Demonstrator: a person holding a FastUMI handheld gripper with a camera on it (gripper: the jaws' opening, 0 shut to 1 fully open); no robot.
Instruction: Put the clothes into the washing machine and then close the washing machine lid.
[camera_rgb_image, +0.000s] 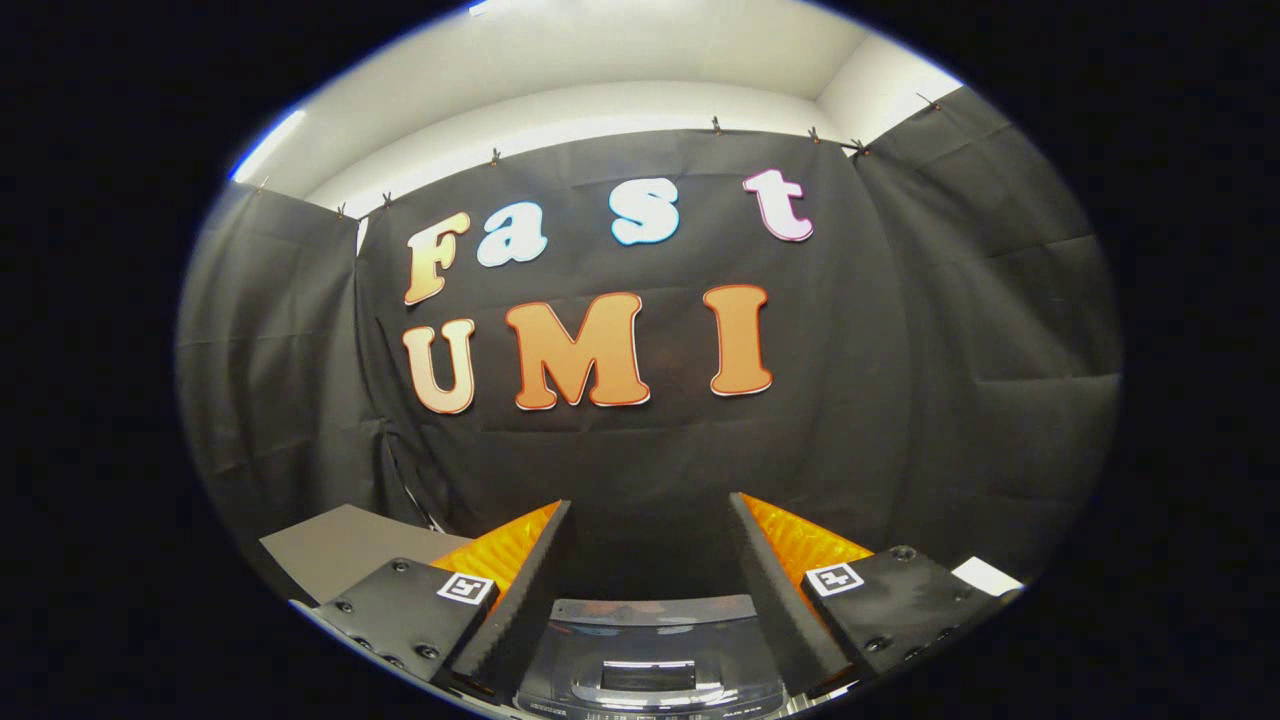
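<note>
With fingers (540, 590) spread wide and gripping nothing, claw (650, 570) aimed level at the black cloth wall (650, 450). Between and below the fingertips, washing machine lid (652, 640), glossy and dark, long axis crosswise to the fingers. Off left, grey counter (340, 545).

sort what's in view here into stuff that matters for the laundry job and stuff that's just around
For the job:
- washing machine, its glossy top showing low between the fingers
- gripper, fingers open, holding nothing

Just around:
- black cloth wall beyond the fingers
- grey surface beside one finger
- white ceiling above the cloth
</note>
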